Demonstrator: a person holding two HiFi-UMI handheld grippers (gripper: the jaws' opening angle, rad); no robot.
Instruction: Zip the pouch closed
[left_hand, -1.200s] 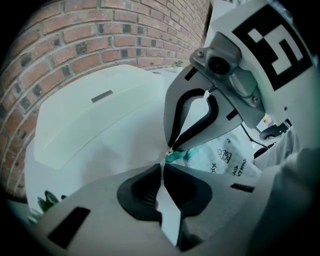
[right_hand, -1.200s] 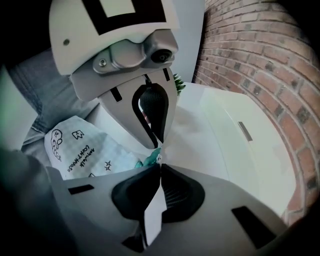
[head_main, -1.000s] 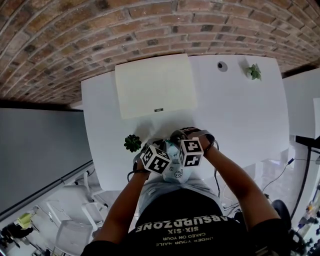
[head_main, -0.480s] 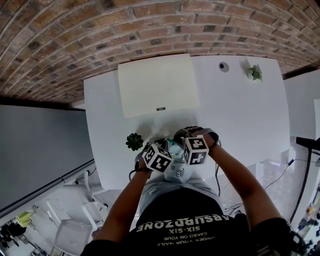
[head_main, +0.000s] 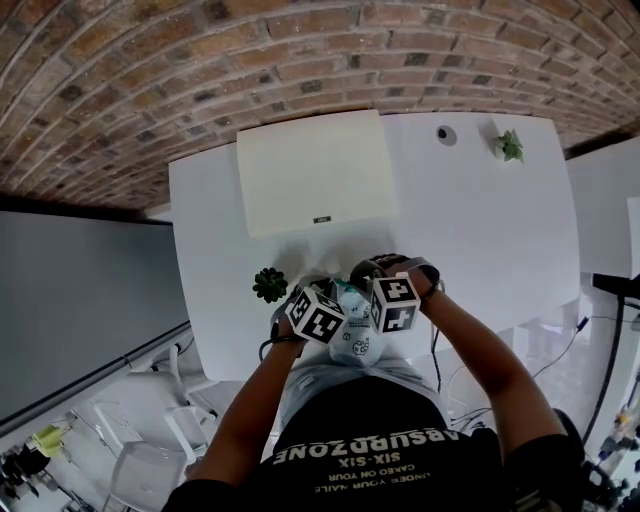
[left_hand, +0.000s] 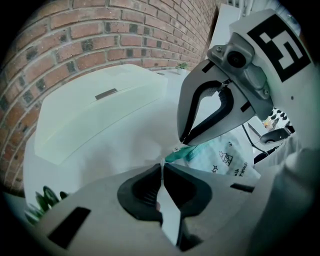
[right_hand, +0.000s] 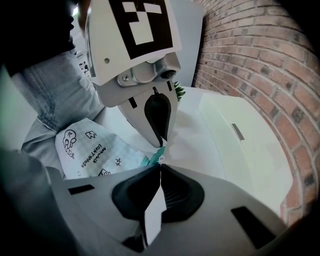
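Head view shows the pouch (head_main: 352, 342) hanging at the near edge of the white table (head_main: 480, 220), over the person's lap. Left claw (left_hand: 161, 165) and right claw (right_hand: 160, 166) are each pressed together, pinching the pouch by its teal zipper (left_hand: 176, 154), tips just beside each other.

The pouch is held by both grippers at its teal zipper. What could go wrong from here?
1. The left gripper and the right gripper seem to pinch the teal zipper at nearly one spot, tip against tip. A pull may make one slip off the thin tape, or the jaws may collide.
2. The pouch lies at the near edge of the table, by the person's jeans. If a grip slips, it may drop off.
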